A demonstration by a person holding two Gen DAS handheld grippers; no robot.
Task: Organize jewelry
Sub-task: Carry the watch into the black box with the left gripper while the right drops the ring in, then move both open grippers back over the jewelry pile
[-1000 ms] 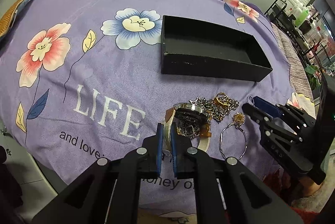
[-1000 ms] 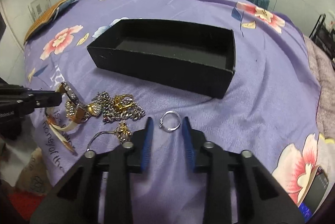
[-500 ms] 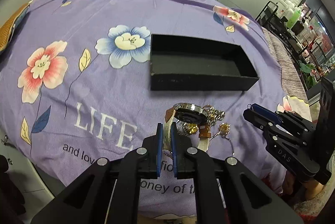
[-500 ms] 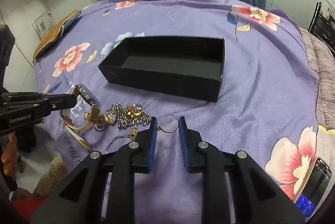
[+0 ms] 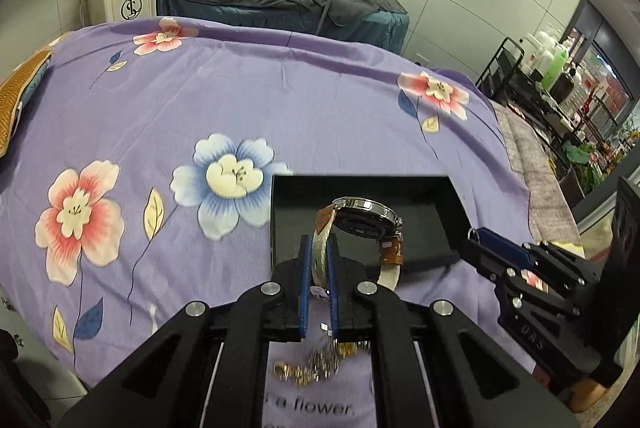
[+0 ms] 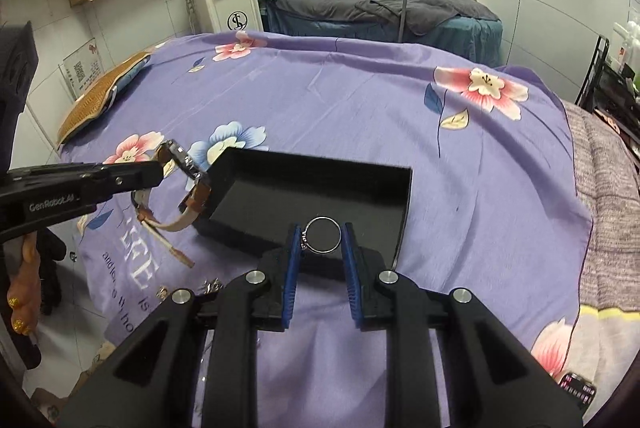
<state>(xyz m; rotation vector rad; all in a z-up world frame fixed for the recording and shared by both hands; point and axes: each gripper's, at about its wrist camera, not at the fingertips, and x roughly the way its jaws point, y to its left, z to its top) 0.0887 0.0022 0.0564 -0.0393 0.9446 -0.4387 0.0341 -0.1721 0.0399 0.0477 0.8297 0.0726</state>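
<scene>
My left gripper pinches the wristwatch strap, my right gripper clamps the ring, both near the empty black box's near edge; chains remain on the bedspread.

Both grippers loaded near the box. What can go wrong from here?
1. The left gripper pinches only the watch strap; the case and free strap end hang loose, so it may swing, slip or catch the black box wall.
2. The right gripper holds the ring by its thin edges; it could pop out before release.
3. Both converge on one box and may collide.
</scene>
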